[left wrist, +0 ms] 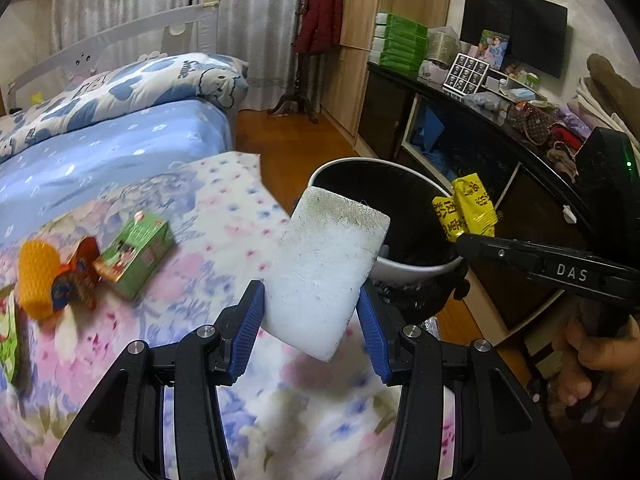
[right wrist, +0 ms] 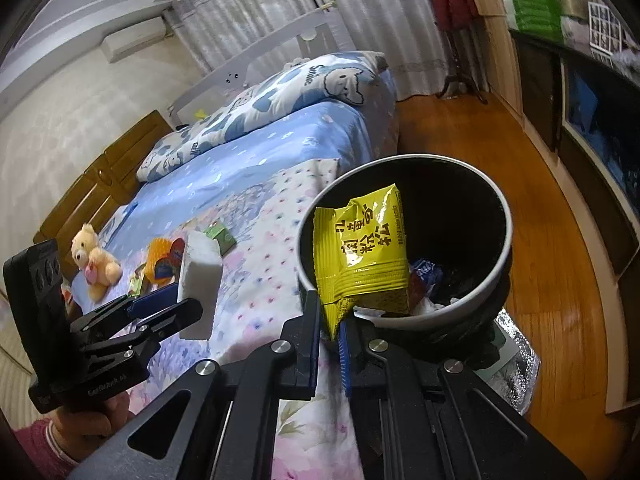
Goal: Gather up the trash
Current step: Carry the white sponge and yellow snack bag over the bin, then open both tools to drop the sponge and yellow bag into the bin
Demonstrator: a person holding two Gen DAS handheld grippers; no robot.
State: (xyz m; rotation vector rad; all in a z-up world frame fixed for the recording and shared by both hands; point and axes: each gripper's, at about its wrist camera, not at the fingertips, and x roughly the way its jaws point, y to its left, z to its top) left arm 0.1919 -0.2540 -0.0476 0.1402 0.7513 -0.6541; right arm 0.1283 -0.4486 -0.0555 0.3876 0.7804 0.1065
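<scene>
1. Ahead of the left gripper [left wrist: 312, 312]: bin [left wrist: 416, 270] with a black inside and pale rim, standing on the floor beside the bed [left wrist: 120, 152]. Left of its fingers, on the flowered quilt [left wrist: 224, 240]: green box [left wrist: 138, 252], orange spiky ball [left wrist: 36, 276] and a red-orange wrapper [left wrist: 80, 276], close together, blurred.
2. Beyond the bin: dark cabinet [left wrist: 460, 148] crowded with boxes and bags; red coat [left wrist: 322, 12] on a stand farther off.
3. Far left of the right gripper [right wrist: 330, 344]: teddy bear [right wrist: 96, 264] on the bed. Inside the bin, past its fingertips: crumpled wrappers [right wrist: 428, 276], partly hidden by the packet.
4. Left gripper held above the quilt, pointing toward the bin, blue pads [left wrist: 250, 316] pinching the lower half of a white foam block [left wrist: 324, 276].
5. Right gripper held at the bin's near rim, pointing into it, fingers pressed onto the bottom corner of a yellow packet [right wrist: 362, 256]; person's hand [left wrist: 596, 364] wrapped around the handle.
6. Foam block: long axis running up and away from the fingers, tilted right, grey-speckled top end overlapping the bin's near rim in the left view. Not possible to tell whether it touches the rim.
7. Yellow packet: upright above the fingers, long axis roughly vertical, printed face toward the right camera, over the bin's opening.
</scene>
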